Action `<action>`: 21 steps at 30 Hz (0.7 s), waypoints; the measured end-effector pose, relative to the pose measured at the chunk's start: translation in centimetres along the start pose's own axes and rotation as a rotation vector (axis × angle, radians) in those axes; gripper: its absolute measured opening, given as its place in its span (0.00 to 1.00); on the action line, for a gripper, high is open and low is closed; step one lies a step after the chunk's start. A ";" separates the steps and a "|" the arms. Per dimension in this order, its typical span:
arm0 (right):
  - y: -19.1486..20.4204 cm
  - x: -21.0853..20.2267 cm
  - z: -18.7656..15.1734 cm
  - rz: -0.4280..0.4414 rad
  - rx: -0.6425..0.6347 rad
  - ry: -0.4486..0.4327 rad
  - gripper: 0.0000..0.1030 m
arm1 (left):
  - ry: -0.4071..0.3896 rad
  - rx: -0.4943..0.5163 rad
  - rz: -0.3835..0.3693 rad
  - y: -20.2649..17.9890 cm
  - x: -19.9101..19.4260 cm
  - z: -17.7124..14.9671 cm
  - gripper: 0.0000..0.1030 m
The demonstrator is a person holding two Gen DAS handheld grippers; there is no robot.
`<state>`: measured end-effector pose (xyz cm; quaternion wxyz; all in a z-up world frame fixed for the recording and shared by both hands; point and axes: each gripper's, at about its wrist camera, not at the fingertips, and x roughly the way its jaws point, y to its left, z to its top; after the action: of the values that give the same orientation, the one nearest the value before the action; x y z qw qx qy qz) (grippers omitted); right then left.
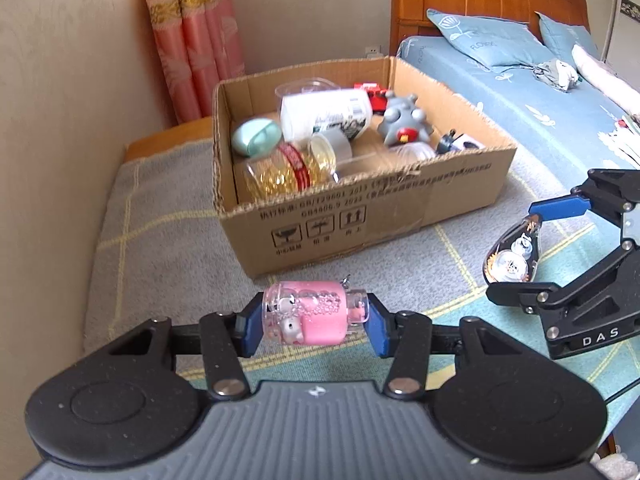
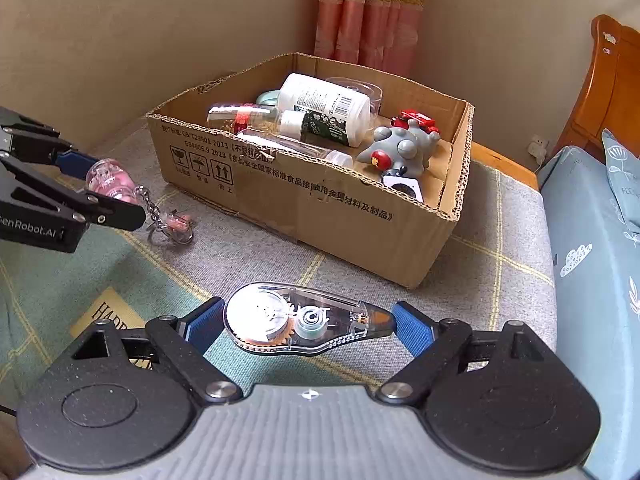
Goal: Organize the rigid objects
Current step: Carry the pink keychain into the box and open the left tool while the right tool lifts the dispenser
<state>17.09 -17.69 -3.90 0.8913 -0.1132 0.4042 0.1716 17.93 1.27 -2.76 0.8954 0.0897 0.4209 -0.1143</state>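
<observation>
Correction tape dispenser (image 2: 308,320), a clear teardrop shell with a white spool and small gears showing inside, sits lengthwise between your right gripper (image 2: 310,322)'s blue ribbed pads (image 2: 412,330), which pinch it end to end with the linkage spread wide. You hold it above the grey-and-green checked blanket (image 2: 260,248), off the surface, the tool angled downward toward the box.

Your left gripper (image 1: 310,320) has its blue pads (image 1: 250,326) pressed on a pink keychain charm (image 1: 312,314): a small clear plastic barrel with a glossy pink band, tiny beads and a white figure inside. The right-wrist view shows its metal chain (image 2: 150,204) hanging down to a ring and a small pink trinket (image 2: 178,224) resting on the blanket near the box's left corner. That tool tilts downward too.

Beyond both, toward the blanket's far edge by the wall, stands the open cardboard box (image 1: 320,220), corrugated, with torn rims and printed handling symbols. Inside lie a white labelled bottle (image 1: 326,114), a clear jar of gold beads (image 1: 284,172), a mint oval case (image 1: 256,136), a grey knobbly rubber toy (image 1: 402,118) and a red toy (image 2: 416,118) at the far wall.
</observation>
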 end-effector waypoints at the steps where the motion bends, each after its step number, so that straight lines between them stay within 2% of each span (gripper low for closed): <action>1: -0.1 -0.4 0.1 0.009 -0.007 -0.004 0.90 | -0.005 0.009 0.002 -0.1 -0.5 0.3 0.48; 8: -0.3 -2.1 0.7 0.034 -0.078 -0.017 0.90 | -0.067 0.064 -0.008 -1.1 -3.7 2.3 0.48; 15: -0.4 -4.0 2.2 0.048 -0.130 -0.052 0.90 | -0.162 0.108 -0.002 -1.3 -6.0 5.6 0.48; 18: -0.6 -4.5 2.9 0.038 -0.130 -0.077 0.90 | -0.210 0.134 0.020 -1.2 -6.0 7.3 0.48; 21: -0.7 -4.8 3.5 0.023 -0.126 -0.093 0.90 | -0.224 0.121 0.029 -0.4 -4.7 8.8 0.48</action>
<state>16.85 -18.15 2.03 0.8982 -0.1563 0.3519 0.2119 21.32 -0.74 6.41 0.9314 0.1360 0.3092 -0.1359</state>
